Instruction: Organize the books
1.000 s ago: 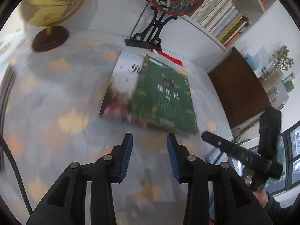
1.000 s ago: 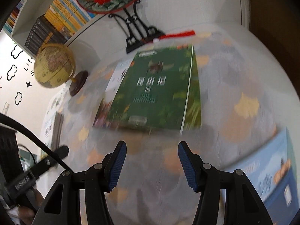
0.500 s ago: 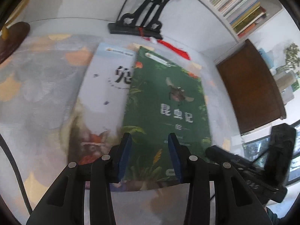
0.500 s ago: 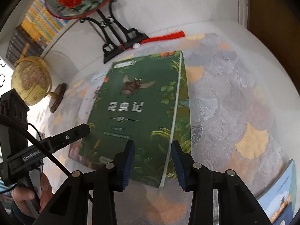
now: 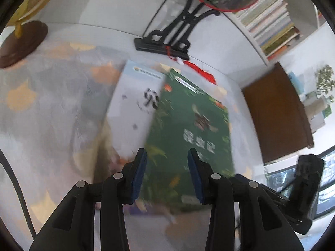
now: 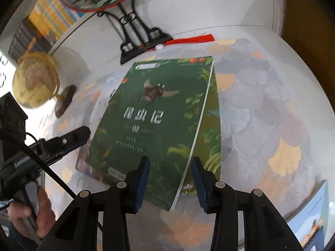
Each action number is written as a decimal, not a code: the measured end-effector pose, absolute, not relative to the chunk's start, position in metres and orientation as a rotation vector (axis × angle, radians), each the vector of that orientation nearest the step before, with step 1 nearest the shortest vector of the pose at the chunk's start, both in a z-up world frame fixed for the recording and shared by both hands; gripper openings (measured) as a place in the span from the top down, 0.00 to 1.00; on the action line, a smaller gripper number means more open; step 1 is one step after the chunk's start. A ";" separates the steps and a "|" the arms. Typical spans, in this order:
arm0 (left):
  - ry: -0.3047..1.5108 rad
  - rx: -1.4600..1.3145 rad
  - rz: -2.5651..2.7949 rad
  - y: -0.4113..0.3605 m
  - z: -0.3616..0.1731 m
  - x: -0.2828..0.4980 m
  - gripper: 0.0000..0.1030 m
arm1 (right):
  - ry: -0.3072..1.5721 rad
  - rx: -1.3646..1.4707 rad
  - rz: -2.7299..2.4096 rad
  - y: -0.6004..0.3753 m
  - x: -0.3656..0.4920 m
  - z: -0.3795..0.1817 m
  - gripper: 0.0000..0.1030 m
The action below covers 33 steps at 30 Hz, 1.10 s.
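A green book (image 6: 152, 115) with a beetle on its cover lies on the patterned tablecloth, overlapping a white book (image 5: 134, 104) on its left. A pale edge runs down the green book's right side, with a leafy green strip beyond it. My right gripper (image 6: 170, 179) hovers open over the green book's near right corner, and that pale edge passes between its fingers without touching the pads. My left gripper (image 5: 167, 173) stands open over the near left part of the green book (image 5: 188, 138), with nothing pressed between its pads. It shows in the right wrist view too.
A black fan stand (image 6: 142, 39) with a red tassel stands behind the books. A globe (image 6: 35, 79) sits far left. A blue book (image 6: 314, 219) lies at the near right. Shelves of books (image 5: 270, 21) and a brown cabinet (image 5: 276, 117) lie beyond. A hand (image 6: 41, 215) holds the left gripper.
Both grippers have come forward and down from the bare cloth to over the green book's near edge. The right jaws have narrowed. Little has shifted in the last half second.
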<state>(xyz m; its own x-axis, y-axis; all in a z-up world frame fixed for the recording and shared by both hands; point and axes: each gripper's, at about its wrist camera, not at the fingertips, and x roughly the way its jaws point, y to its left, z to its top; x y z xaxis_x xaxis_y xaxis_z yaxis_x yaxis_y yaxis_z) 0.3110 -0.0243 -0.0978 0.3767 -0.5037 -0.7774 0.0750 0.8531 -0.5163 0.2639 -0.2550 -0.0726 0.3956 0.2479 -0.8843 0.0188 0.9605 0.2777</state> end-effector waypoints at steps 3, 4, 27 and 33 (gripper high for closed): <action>1.176 -0.422 -0.377 -0.030 -0.111 0.325 0.64 | 1.181 0.286 0.124 -0.259 0.276 -0.079 0.61; 1.184 -0.416 -0.376 -0.032 -0.113 0.326 0.63 | 1.202 0.311 0.136 -0.261 0.281 -0.085 0.61; 1.270 -0.483 -0.342 0.025 -0.110 0.116 0.63 | 1.321 0.006 0.353 -0.197 0.135 -0.102 0.36; 1.268 -0.387 -0.249 0.022 -0.109 0.102 0.63 | 1.324 0.058 0.306 -0.208 0.125 -0.102 0.47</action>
<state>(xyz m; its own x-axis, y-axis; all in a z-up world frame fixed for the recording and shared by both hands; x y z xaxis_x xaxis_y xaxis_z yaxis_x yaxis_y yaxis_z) 0.1021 0.0216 -0.1091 0.2846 -0.3905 -0.8755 -0.0306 0.9091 -0.4154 0.1251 -0.2082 -0.1016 0.2108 0.2526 -0.9443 -0.1869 0.9586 0.2147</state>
